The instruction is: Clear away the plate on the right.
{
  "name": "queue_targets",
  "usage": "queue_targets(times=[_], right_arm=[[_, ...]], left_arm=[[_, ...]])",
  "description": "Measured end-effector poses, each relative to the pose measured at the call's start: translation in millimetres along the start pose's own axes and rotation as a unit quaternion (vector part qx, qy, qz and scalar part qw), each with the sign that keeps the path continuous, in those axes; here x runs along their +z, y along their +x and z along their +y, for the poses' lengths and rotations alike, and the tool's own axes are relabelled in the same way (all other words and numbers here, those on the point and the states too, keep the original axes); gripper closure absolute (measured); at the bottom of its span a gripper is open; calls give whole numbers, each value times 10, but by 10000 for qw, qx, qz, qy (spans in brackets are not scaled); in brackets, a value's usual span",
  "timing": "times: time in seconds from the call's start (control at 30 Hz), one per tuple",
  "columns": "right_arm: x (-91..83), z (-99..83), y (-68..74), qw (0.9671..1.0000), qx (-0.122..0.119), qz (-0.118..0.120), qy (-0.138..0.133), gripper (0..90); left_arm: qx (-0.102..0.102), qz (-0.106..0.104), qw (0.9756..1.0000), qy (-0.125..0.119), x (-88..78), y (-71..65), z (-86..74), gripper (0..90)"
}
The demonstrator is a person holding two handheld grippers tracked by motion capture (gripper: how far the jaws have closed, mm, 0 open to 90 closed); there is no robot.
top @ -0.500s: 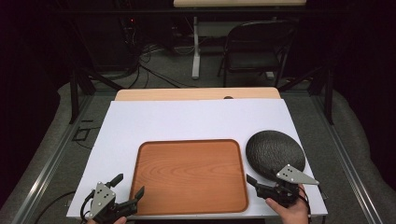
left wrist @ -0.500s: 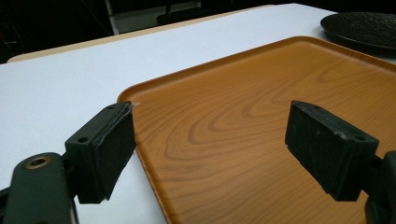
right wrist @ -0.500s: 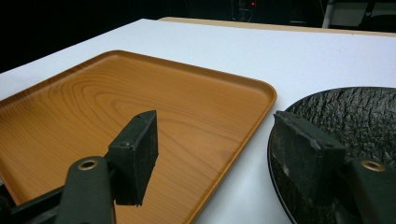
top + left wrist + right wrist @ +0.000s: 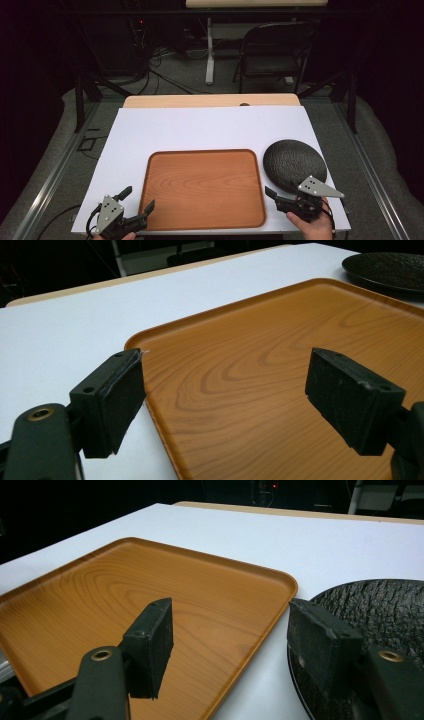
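Observation:
A brown wooden tray [image 4: 205, 187] lies near the front of the white table top [image 4: 210, 127], with nothing in it. To its right sits a dark, rough-textured round plate [image 4: 295, 161]. My left gripper [image 4: 139, 198] is at the tray's near left corner; its jaws stand open [image 4: 225, 390], one over the white surface and one over the tray [image 4: 280, 340]. My right gripper [image 4: 280, 190] is held by a hand at the front right. It is open [image 4: 230, 635], one jaw above the tray's right edge [image 4: 280, 587] and the other above the plate's near rim [image 4: 385, 610].
A strip of light wooden table [image 4: 210, 100] shows beyond the white top. Behind it stand a folding chair [image 4: 272, 50] and a table leg [image 4: 210, 50] on a dark floor with cables. Metal rails [image 4: 55, 170] run along both sides.

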State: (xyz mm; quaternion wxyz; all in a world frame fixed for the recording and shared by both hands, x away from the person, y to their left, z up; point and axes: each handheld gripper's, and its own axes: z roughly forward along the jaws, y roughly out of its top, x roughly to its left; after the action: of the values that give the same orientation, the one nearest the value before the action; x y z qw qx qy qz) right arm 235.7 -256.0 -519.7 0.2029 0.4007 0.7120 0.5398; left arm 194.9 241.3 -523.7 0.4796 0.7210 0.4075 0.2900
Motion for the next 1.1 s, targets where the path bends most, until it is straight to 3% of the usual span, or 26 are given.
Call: queue_targets(times=[0.17, 0.33, 0.4, 0.67, 1.0, 1.1], right_arm=[[-22, 83, -47, 9999, 160, 15, 31, 353], [-20, 191, -145, 9994, 256, -153, 190, 362], [-19, 235, -184, 9991, 153, -225, 334, 363], [-26, 289, -396, 9964, 251, -357, 724, 371], [-132, 267, -731, 9912, 850, -637, 792, 394], [-189, 268, -814, 9900, 907, -767, 759, 396]], left_arm=[[28, -23, 10000, 24, -21, -8, -2, 163], [59, -52, 10000, 16, -26, -21, -5, 163], [73, -27, 10000, 38, -26, -27, -4, 163], [44, -42, 10000, 31, -20, -37, -4, 163], [29, -26, 10000, 67, -19, -26, -7, 163], [32, -27, 10000, 67, -21, -25, -7, 163]])
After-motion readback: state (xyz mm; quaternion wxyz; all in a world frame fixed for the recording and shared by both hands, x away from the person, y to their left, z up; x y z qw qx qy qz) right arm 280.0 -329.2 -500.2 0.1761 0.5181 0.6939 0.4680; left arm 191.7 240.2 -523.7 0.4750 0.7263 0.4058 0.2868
